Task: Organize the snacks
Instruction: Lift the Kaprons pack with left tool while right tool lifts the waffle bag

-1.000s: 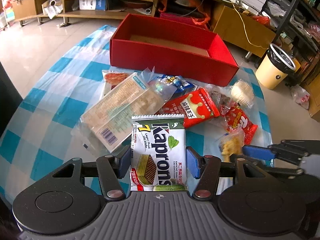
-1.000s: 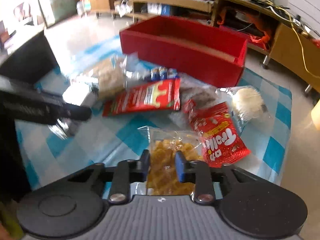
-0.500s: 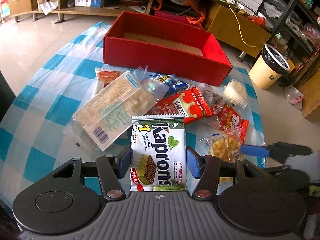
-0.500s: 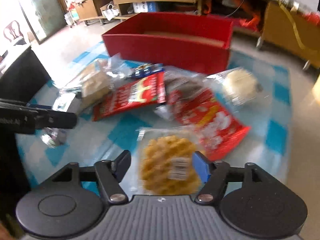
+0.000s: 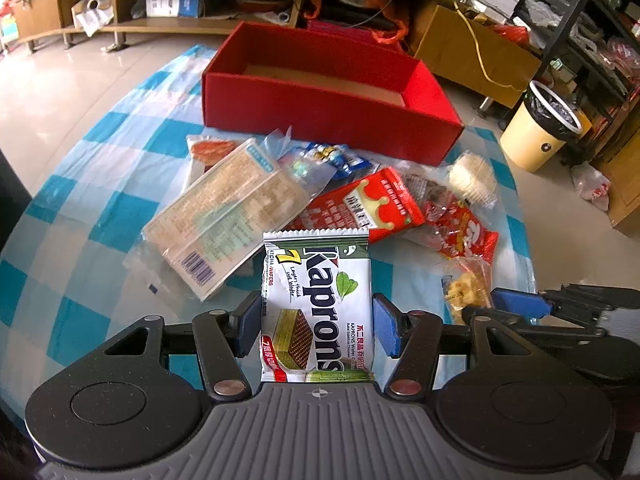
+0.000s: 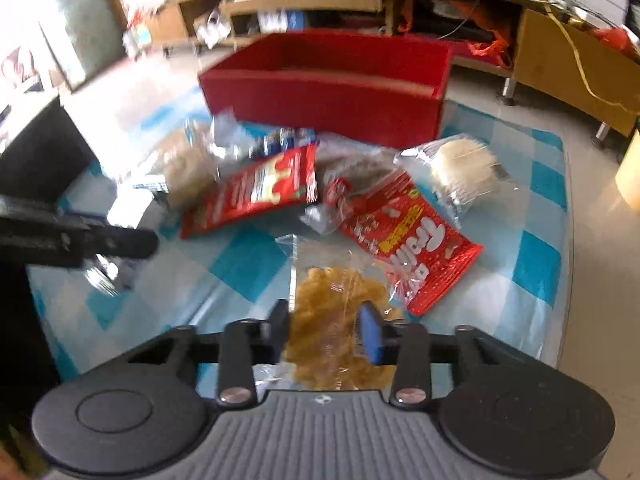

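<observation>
Snacks lie heaped on the checked cloth (image 5: pixel 92 184) before the red box (image 5: pixel 320 100). Left gripper (image 5: pixel 316 326) pinches the wafer packet (image 5: pixel 318 304) — right gripper (image 6: pixel 326 330), jaws just closed, clamps the clear bag of yellow pieces (image 6: pixel 336 328).

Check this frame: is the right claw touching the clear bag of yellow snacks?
Touching. The right wrist view shows the right claw with both pads pressed into the clear bag of yellow snacks, which bunches between them.
</observation>
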`<state>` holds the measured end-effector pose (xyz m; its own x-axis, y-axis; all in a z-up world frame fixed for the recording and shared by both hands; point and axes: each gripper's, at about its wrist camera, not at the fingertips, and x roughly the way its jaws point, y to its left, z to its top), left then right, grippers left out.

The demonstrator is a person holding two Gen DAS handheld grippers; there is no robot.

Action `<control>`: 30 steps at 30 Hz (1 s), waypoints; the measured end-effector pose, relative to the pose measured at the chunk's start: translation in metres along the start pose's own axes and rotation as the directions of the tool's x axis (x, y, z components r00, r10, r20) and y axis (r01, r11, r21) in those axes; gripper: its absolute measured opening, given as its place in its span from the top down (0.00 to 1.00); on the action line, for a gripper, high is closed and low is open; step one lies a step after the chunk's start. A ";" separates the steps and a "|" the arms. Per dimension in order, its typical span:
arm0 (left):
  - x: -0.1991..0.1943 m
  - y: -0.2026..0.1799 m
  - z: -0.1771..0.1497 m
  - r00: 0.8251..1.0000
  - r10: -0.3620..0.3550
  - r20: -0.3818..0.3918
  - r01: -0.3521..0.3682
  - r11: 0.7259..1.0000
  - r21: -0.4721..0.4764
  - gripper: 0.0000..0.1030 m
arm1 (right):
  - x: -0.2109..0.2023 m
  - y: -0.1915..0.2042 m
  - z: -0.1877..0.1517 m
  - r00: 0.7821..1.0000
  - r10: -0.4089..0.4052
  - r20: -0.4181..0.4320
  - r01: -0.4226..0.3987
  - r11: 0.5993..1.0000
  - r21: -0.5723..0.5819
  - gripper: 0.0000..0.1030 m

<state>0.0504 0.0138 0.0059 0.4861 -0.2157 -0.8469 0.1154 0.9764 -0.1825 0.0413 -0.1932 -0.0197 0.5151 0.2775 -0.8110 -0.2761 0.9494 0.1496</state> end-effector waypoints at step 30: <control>0.002 -0.006 -0.002 0.999 -0.046 -0.028 0.047 0.999 0.024 0.37 | 0.010 -0.005 -0.011 0.991 -0.117 -0.059 0.116 0.993 -0.014 0.26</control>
<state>0.0492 0.0080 0.0048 0.4561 -0.2605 -0.8510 0.1593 0.9647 -0.2099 0.0393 -0.1964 -0.0349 0.4950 0.1558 -0.8548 -0.2257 0.9731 0.0467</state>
